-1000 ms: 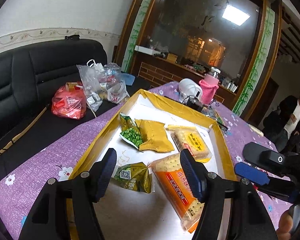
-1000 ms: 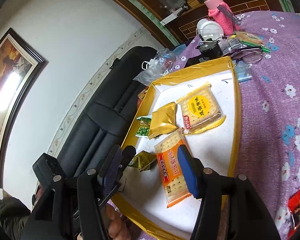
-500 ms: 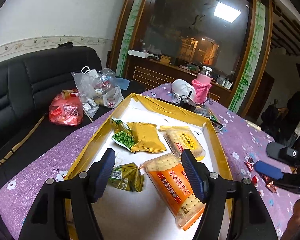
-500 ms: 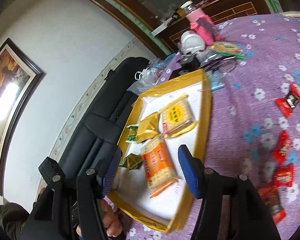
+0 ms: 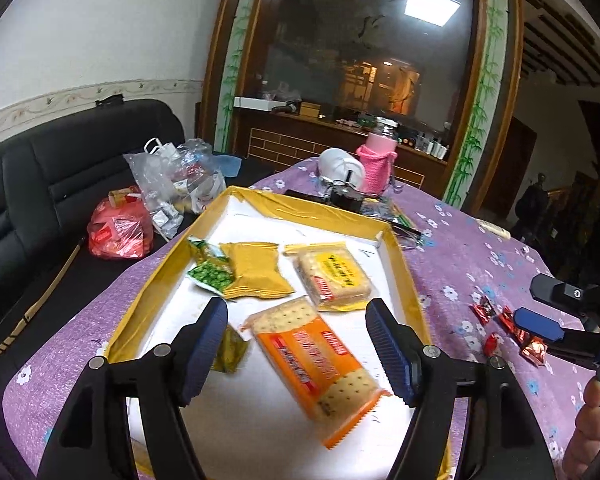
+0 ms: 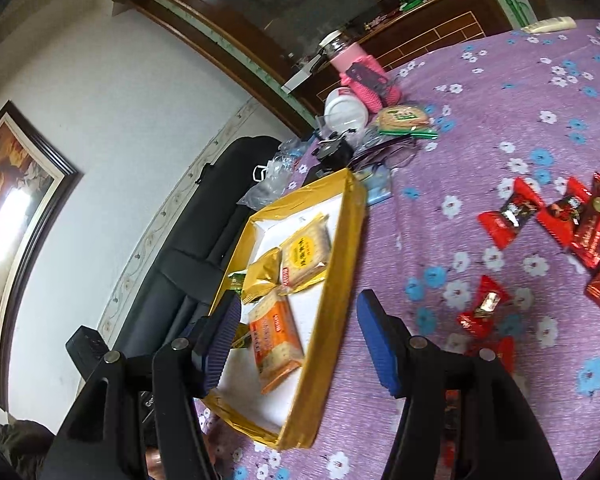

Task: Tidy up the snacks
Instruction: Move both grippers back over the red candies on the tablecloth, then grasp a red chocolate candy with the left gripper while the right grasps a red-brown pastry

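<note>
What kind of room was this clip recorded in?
Most likely a home living or dining room: a black sofa beside a table under a purple floral tablecloth, a framed picture on the wall, and a wooden glass-fronted cabinet behind.

My left gripper (image 5: 296,344): tilted downward, jaws opening, nothing pressed between the blue pads. My right gripper (image 6: 298,340): tilted downward, jaws apart, pads gripping nothing; seen from the left camera at far right. A hand (image 5: 590,412) shows beneath its handle.
</note>
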`<state>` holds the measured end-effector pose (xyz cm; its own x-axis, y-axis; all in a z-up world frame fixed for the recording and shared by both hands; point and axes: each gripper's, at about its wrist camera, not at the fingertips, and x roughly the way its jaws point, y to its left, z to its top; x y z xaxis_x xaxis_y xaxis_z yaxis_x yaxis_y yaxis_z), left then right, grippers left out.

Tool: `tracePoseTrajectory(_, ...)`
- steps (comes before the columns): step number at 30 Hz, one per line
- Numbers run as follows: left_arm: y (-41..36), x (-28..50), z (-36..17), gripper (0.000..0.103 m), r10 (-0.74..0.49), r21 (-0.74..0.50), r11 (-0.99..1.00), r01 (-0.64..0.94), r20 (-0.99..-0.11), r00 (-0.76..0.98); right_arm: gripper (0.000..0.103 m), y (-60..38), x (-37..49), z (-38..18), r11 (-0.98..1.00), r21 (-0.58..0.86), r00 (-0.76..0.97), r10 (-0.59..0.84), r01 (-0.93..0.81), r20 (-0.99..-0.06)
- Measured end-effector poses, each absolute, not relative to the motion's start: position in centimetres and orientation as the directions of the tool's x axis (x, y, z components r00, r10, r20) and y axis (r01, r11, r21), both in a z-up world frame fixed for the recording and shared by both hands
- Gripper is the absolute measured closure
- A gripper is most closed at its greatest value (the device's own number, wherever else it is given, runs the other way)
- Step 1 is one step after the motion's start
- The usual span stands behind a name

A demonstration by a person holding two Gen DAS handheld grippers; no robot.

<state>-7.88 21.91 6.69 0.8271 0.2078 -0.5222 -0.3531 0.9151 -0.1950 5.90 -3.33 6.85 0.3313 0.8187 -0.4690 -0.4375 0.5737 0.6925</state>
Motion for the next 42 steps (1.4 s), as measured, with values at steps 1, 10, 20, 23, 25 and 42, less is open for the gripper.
tracePoseTrajectory(1,21.5,-7.8,6.8,0.028,0.203,-0.191,0.918,-0.346,-0.523,0.828,0.043,-3.7,5.9,6.8,0.574,0.695,0.335,0.818,-0.432,-0.468)
tracePoseTrajectory(10,17.8,-6.6,7.7,0.028,0.13,-0.172,0.95,-0.262,-0.545,0.828,0.043,-6.6,6.4,7.9,0.591,0.704,0.374,0.803,-0.395,-0.464)
tracePoseTrajectory(20,13.0,-5.2,7.9,0.028,-0.004,-0.181,0.975,-0.131,-0.601,0.799,0.043,-14.3,8.0,8.7,0.687,0.649,0.54,0.699,-0.326,-0.469)
tracePoseTrajectory(23,11.5,-4.5,7.5,0.028,-0.041,-0.184,0.978,-0.099,-0.634,0.772,0.043,-17.1,9.5,6.9,0.698,0.671,0.572,0.666,-0.252,-0.478)
tracePoseTrajectory(25,10.3,-4.0,7.2,0.028,-0.075,-0.19,0.979,-0.069,-0.659,0.749,0.043,-18.5,10.2,6.0,0.704,0.679,0.578,0.649,-0.209,-0.496)
tracePoseTrajectory(42,0.0,-1.0,2.4,0.028,-0.137,-0.08,0.989,0.124,-0.803,0.58,0.043,-20.4,10.7,4.9,0.696,0.704,0.582,0.633,-0.139,-0.511)
